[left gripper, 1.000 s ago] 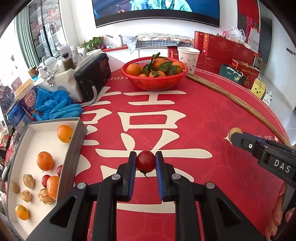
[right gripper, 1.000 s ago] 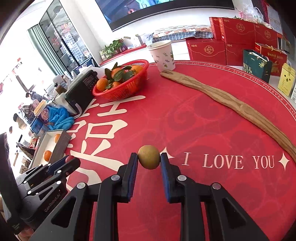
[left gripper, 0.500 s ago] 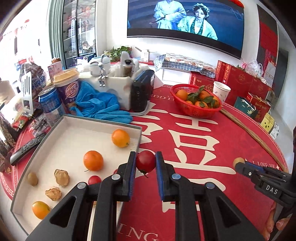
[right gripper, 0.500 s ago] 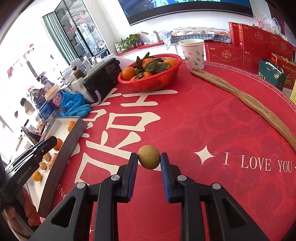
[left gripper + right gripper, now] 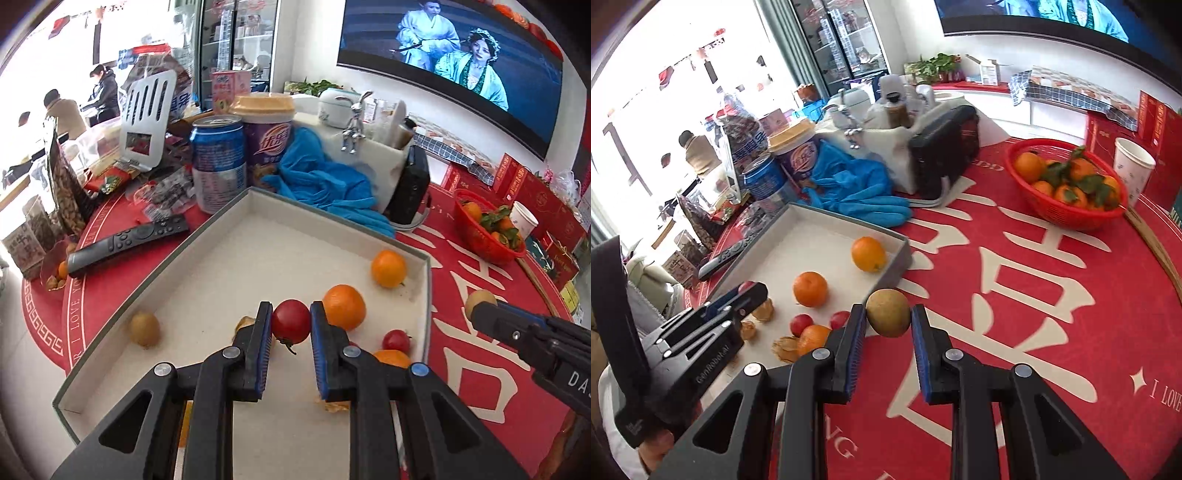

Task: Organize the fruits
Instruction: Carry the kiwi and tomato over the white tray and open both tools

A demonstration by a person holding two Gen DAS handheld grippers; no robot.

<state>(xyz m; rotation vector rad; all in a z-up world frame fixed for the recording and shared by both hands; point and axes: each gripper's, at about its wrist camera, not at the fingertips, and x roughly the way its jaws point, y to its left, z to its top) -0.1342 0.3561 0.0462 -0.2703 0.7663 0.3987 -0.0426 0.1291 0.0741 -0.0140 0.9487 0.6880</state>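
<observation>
My left gripper (image 5: 291, 321) is shut on a small red tomato (image 5: 291, 322) and hangs over the white tray (image 5: 229, 258). In the tray lie two oranges (image 5: 344, 307), a yellow-brown fruit (image 5: 145, 328), a small red tomato (image 5: 396, 340) and dried husked fruits. My right gripper (image 5: 888, 313) is shut on a yellow-brown round fruit (image 5: 888, 313), above the red cloth just right of the tray's rim (image 5: 897, 258). In the right wrist view the left gripper (image 5: 746, 295) shows over the tray.
Behind the tray stand a blue can (image 5: 218, 162), a purple cup (image 5: 267, 144), blue gloves (image 5: 325, 184) and a black radio (image 5: 412, 184). A remote (image 5: 125, 240) lies to its left. A red basket of oranges (image 5: 1067, 184) and a paper cup (image 5: 1132, 166) sit far right.
Both grippers swept left across the red cloth with their fruits. The left one went from beside the tray to over its middle; the right one came up to the tray's right rim.
</observation>
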